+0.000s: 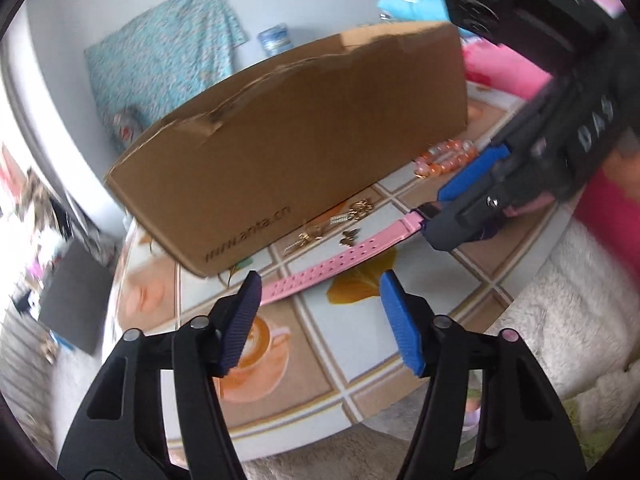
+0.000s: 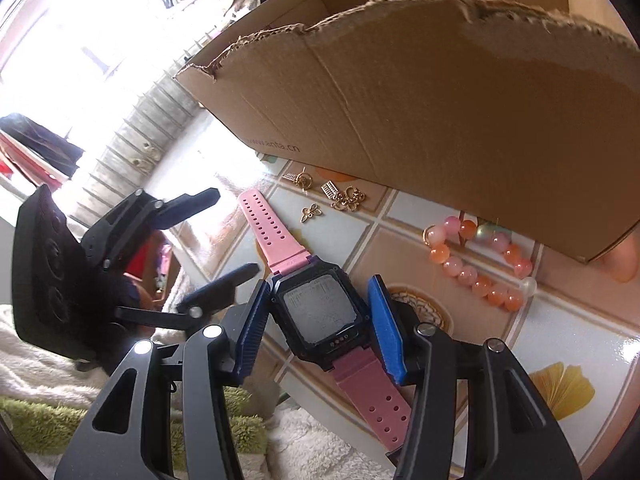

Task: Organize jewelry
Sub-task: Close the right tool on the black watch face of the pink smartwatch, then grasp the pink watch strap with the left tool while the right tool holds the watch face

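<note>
The box point(image 2: 440, 112) is the largest thing here: brown cardboard with a torn top edge, open above, standing on the far part of the bench point(image 2: 568, 332), which has a tile and coffee-cup pattern. All the jewelry lies on the bench in front of the box, none visibly inside it.

The watch point(image 2: 320, 308), pink strap and dark square case, lies near the bench edge with one strap end pointing to the box. To its right, close to the box wall, is a bracelet point(image 2: 476, 268) of orange and pink beads. Between the strap and the box lie a few small gold charms point(image 2: 344, 198), well apart from the bracelet.

The right hand-held gripper point(image 2: 320, 320) has its jaws around the watch case, one blue pad on each side. They seem to touch the case, so I judge the watch is clamped, though not yet lifted. The left hand-held gripper point(image 1: 320, 316) hovers over the free strap end with its jaws apart and nothing between them.

The step in hand, I think, is picking up the watch. The next move calls for lifting it without the strap catching the charms, then carrying it over the torn edge and into the box.
</note>
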Action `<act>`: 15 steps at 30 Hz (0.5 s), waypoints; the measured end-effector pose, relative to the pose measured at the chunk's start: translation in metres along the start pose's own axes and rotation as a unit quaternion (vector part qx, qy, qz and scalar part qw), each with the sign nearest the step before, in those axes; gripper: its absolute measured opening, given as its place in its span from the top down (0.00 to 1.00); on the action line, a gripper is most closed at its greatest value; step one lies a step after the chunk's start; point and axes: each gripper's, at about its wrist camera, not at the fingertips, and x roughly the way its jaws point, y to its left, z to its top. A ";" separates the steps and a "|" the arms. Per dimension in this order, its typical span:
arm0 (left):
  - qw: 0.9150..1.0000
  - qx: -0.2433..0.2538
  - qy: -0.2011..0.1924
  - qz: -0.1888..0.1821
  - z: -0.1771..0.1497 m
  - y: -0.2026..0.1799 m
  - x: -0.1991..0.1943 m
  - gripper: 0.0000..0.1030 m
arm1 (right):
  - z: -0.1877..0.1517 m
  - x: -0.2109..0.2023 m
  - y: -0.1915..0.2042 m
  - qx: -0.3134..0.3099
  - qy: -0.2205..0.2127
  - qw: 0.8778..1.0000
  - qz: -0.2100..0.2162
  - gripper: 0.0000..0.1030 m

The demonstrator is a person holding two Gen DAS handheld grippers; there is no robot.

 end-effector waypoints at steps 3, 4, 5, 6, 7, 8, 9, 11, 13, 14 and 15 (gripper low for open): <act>0.999 0.029 0.004 -0.013 0.000 -0.007 0.004 0.50 | 0.001 -0.002 -0.005 0.002 0.004 1.000 0.017 0.52; 0.999 0.034 0.002 -0.013 -0.001 -0.008 0.005 0.51 | 0.000 -0.006 -0.009 0.004 0.005 1.000 0.023 0.52; 0.999 0.036 0.001 -0.013 -0.001 -0.009 0.005 0.52 | 0.000 -0.006 -0.010 0.004 0.005 1.000 0.027 0.52; 0.999 0.036 0.001 -0.016 0.000 -0.009 0.006 0.55 | 0.000 -0.006 -0.011 0.004 0.006 0.999 0.032 0.52; 0.999 0.034 0.003 -0.022 0.000 -0.009 0.007 0.58 | 0.000 -0.006 -0.013 0.004 0.007 0.999 0.035 0.52; 0.999 0.032 0.003 -0.025 0.001 -0.008 0.007 0.60 | 0.000 -0.007 -0.013 0.004 0.007 0.999 0.037 0.52; 0.999 0.029 0.005 -0.028 0.003 -0.007 0.009 0.66 | -0.001 -0.008 -0.014 0.002 0.007 0.999 0.040 0.52; 0.999 0.018 0.011 -0.041 0.008 -0.003 0.013 0.73 | -0.002 -0.006 -0.015 0.001 0.005 0.999 0.043 0.53; 0.997 -0.007 0.020 -0.068 0.011 0.005 0.015 0.80 | -0.004 -0.005 -0.018 0.005 0.001 0.999 0.049 0.53; 0.996 -0.021 0.024 -0.081 0.013 0.009 0.016 0.80 | -0.005 -0.004 -0.018 0.006 -0.001 0.999 0.049 0.53; 0.994 -0.038 0.030 -0.098 0.015 0.014 0.018 0.82 | -0.004 0.003 -0.017 0.006 -0.002 0.999 0.046 0.53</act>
